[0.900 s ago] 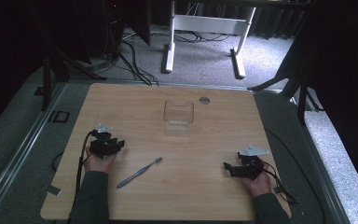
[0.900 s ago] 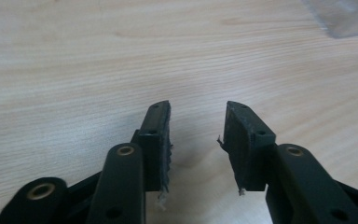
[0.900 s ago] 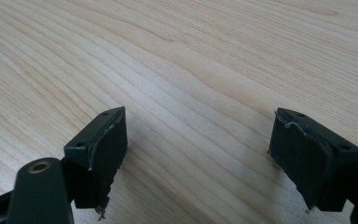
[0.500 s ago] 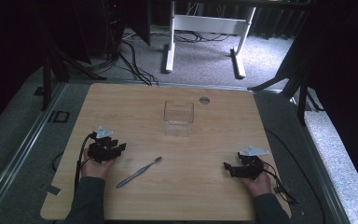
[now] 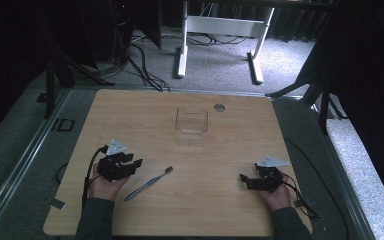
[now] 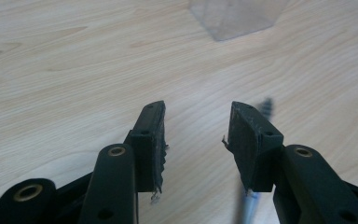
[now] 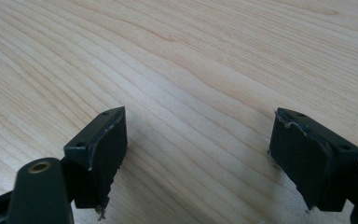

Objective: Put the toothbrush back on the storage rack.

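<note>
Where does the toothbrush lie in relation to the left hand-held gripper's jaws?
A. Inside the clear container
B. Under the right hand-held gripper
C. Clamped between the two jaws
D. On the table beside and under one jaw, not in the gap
D: in the left gripper view the toothbrush runs along the wooden table behind one jaw of the left hand-held gripper, whose gap shows bare wood; the high view shows it lying just beside that gripper.

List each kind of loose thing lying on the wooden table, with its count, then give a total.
Toothbrush: 1
Clear plastic box: 1
Total: 2
</note>
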`<state>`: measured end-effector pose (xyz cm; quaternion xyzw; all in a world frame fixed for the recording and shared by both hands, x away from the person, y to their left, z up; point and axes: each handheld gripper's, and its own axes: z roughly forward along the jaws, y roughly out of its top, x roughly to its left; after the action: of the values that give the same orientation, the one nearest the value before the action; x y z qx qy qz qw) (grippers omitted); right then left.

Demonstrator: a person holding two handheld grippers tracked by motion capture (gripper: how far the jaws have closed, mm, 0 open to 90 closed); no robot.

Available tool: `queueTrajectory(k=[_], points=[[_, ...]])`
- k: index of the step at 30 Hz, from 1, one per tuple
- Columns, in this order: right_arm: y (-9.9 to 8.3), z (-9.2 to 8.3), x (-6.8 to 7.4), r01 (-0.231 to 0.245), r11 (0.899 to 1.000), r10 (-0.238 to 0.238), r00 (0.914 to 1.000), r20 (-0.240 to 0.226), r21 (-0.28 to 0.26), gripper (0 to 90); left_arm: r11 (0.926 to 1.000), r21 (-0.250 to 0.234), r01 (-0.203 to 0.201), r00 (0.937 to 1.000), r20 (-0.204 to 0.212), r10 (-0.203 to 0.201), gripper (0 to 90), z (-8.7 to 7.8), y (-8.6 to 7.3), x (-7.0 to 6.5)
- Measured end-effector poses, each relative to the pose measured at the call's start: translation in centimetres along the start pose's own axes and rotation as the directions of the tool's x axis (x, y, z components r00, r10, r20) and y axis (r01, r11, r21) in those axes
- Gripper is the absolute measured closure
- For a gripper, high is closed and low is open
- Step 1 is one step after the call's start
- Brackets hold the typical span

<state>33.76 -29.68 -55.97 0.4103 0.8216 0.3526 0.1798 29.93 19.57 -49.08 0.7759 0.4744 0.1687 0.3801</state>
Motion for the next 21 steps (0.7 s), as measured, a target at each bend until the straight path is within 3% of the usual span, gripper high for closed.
queueTrajectory(k=[11,21], points=[[0.0,0.0,0.0,-0.001,1.000,0.001,1.0000,0.000,0.001,18.7,0.9963,0.034,-0.078,0.9968,0.017,0.078,57.3,-0.1,0.8,-1.7],[0.0,0.0,0.0,0.000,1.000,0.000,1.0000,0.000,0.000,18.7,0.9808,0.116,-0.156,0.9868,0.061,0.150,60.4,1.0,1.2,-3.3]])
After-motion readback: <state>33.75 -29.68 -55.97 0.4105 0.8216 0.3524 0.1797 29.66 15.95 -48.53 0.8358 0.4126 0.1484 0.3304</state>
